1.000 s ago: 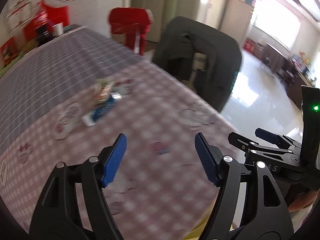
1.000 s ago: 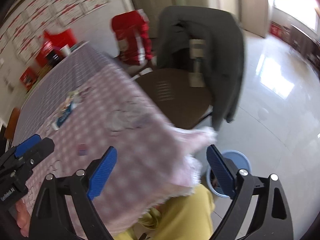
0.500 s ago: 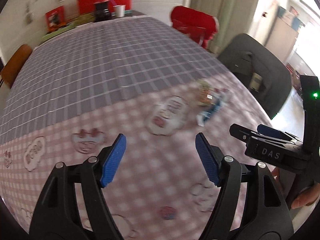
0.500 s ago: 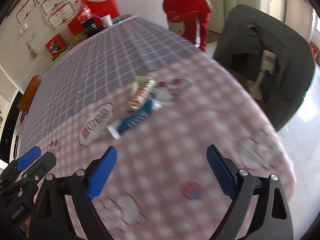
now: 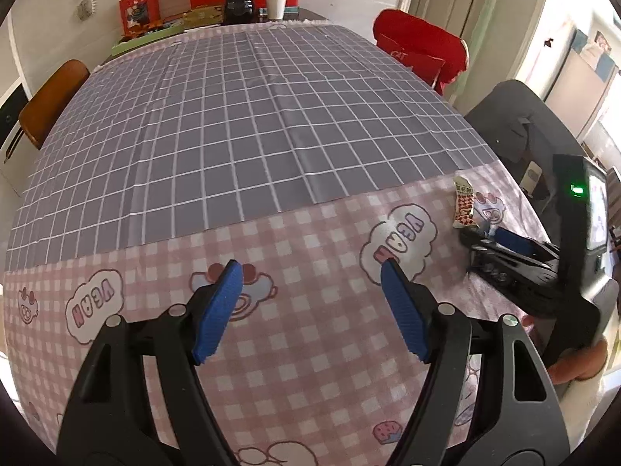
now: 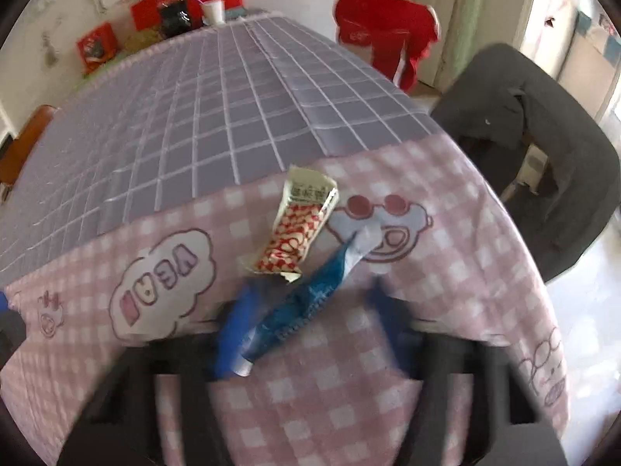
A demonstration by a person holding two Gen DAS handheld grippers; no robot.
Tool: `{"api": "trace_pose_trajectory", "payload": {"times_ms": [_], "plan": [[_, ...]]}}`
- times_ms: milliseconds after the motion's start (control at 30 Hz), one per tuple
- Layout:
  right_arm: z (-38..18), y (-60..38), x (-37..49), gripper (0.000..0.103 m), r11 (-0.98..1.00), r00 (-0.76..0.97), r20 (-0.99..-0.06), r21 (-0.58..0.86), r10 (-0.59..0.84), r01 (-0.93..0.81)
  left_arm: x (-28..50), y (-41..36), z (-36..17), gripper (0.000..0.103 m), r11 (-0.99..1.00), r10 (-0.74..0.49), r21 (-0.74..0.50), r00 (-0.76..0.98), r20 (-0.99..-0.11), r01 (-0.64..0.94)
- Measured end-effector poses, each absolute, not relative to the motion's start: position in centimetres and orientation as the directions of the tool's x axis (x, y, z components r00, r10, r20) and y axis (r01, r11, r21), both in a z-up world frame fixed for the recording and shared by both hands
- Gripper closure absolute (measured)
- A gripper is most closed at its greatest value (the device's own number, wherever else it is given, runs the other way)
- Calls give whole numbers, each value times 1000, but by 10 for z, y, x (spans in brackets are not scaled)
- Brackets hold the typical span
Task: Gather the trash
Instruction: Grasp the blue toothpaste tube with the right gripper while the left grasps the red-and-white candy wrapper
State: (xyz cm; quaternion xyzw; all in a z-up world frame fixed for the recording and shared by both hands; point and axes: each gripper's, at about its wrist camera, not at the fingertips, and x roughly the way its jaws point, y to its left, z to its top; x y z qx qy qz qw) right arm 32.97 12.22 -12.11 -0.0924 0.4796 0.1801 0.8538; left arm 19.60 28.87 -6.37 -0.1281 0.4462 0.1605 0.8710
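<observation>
On the pink checked end of the tablecloth [image 6: 458, 272], near the table's right edge, I see two pieces of trash: a blue wrapper [image 6: 306, 303] lying diagonally and, touching its far-left side, a red-and-white patterned wrapper [image 6: 299, 229]. From my right wrist view, the right gripper [image 6: 310, 326] sits over the blue wrapper; its jaws are spread, one blue pad on each side of the wrapper's near half. Motion blur keeps me from telling whether either pad touches it. In my left wrist view, the left gripper [image 5: 310, 310] hangs over bare pink cloth, well to the left of the trash, jaws spread and holding nothing. The grey grid cloth [image 5: 240, 124] covers the far half of the table. A dark draped chair [image 6: 543, 155] stands beside the right edge, a red-covered chair [image 6: 384, 35] farther back.
</observation>
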Motion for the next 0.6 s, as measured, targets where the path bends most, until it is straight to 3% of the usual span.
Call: {"api": "trace_pose_trajectory", "payload": {"times_ms": [67, 100, 367, 600], "plan": [[-120, 108, 334, 88, 909, 430, -861, 80, 270, -410, 205, 279, -66, 30, 927, 146, -77, 543, -827, -367], [-120, 101, 335, 90, 906, 414, -862, 111, 293, -409, 208, 275, -66, 30, 931, 138, -77, 539, -831, -357], [-96, 30, 346, 91, 899, 436, -806, 252, 400, -359, 265, 218, -67, 26, 969, 30, -101, 514, -857, -224], [-71, -11, 362, 91, 915, 494, -779, 256, 386, -312, 334, 185, -91, 26, 978, -23, -110, 432, -902, -177]]}}
